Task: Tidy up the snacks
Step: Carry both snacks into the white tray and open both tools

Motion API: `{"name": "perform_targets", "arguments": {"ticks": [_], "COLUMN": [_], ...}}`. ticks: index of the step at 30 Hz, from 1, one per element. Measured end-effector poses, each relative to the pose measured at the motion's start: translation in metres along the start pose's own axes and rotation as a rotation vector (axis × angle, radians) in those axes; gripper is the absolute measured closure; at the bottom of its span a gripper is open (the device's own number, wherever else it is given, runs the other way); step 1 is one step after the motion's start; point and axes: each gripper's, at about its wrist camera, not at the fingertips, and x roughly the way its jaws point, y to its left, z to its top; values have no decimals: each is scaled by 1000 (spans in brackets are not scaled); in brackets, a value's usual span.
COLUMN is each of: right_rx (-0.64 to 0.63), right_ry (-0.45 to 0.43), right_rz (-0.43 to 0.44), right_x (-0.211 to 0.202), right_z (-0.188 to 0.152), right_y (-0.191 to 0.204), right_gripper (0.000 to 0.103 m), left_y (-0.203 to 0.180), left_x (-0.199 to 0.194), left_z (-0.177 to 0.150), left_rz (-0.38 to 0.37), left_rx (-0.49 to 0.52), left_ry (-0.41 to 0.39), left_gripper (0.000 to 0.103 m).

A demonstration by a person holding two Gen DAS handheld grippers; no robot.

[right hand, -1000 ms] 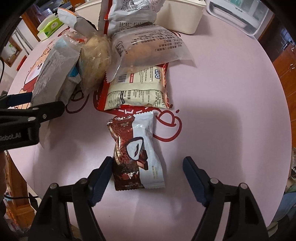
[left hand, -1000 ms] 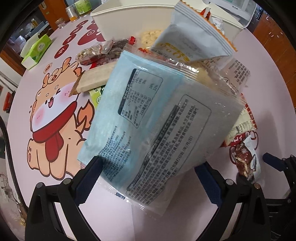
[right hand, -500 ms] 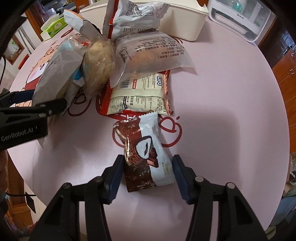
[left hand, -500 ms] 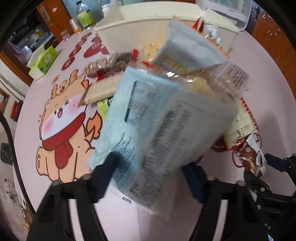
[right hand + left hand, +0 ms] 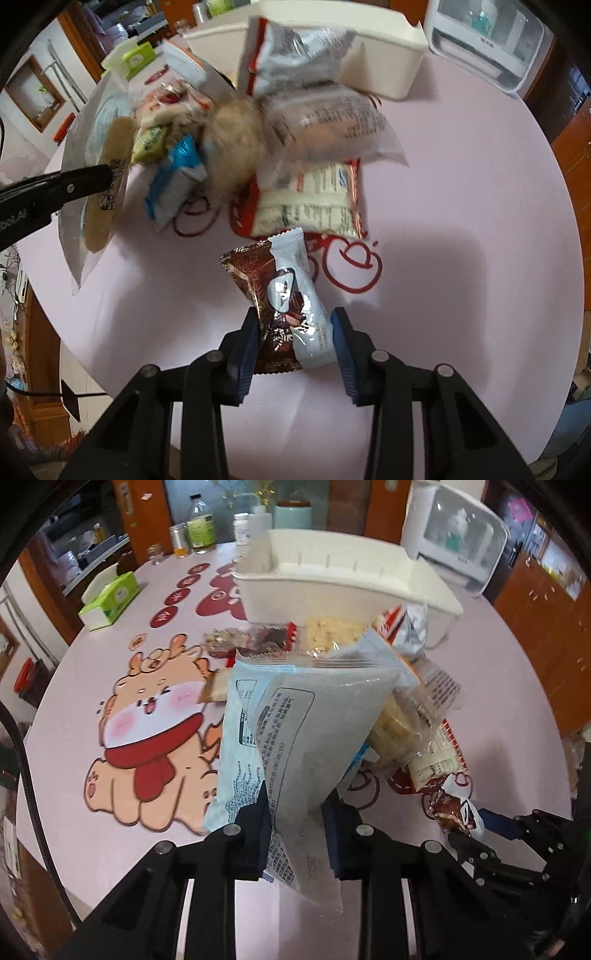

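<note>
Pinching a large pale blue snack packet (image 5: 295, 738) between its blue pads, the left gripper (image 5: 297, 834) is holding it tilted above the pink tabletop (image 5: 92, 834), the packet's printed back facing the camera and its far edge rising toward the snack pile (image 5: 399, 701). On the right, the right gripper (image 5: 295, 343) is closing narrowly on a small brown and white chocolate packet (image 5: 288, 306), both pads touching its sides at the near end, with the packet's far end pointing at a red and cream biscuit pack (image 5: 310, 206) lying just beyond it. Further back the pile is leaning against a cream plastic bin (image 5: 332, 579), which is sitting at the far side of the tabletop. A green tissue box (image 5: 110, 600) is resting at the far left, well apart from the snacks, and a cartoon dragon print (image 5: 147, 731) is showing on the tabletop to the left of the held blue packet.
</note>
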Motion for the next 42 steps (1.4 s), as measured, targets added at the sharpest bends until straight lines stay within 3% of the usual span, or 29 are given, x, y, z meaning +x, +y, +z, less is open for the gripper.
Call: {"name": "perform_targets", "arguments": {"ticks": [5, 12, 16, 20, 27, 32, 37, 38, 40, 42], "right_rx": [-6, -14, -13, 12, 80, 170, 219, 228, 255, 278], "right_ry": [-67, -190, -290, -366, -438, -366, -264, -248, -224, -200], "right_rz": [31, 66, 16, -59, -162, -123, -116, -117, -109, -99], "right_x": [-29, -78, -117, -147, -171, -131, -74, -65, -46, -32], "right_z": [16, 47, 74, 121, 223, 287, 318, 321, 325, 326], "right_y": [4, 11, 12, 1, -21, -41, -55, -57, -63, -67], "right_gripper": [65, 65, 65, 65, 65, 64, 63, 60, 59, 57], "left_y": [9, 9, 5, 1, -2, -6, -11, -13, -16, -19], "left_x": [-50, -127, -157, -169, -137, -76, -7, 1, 17, 25], "left_z": [3, 36, 75, 123, 219, 269, 297, 298, 299, 299], "left_rz": [-17, -22, -19, -34, -91, -147, -163, -155, -143, -142], "left_rx": [-7, 65, 147, 221, 312, 318, 314, 315, 330, 335], "left_ry": [-68, -235, -333, -392, -398, -325, -219, -208, -180, -175], "left_gripper": [81, 81, 81, 81, 81, 80, 78, 75, 60, 19]}}
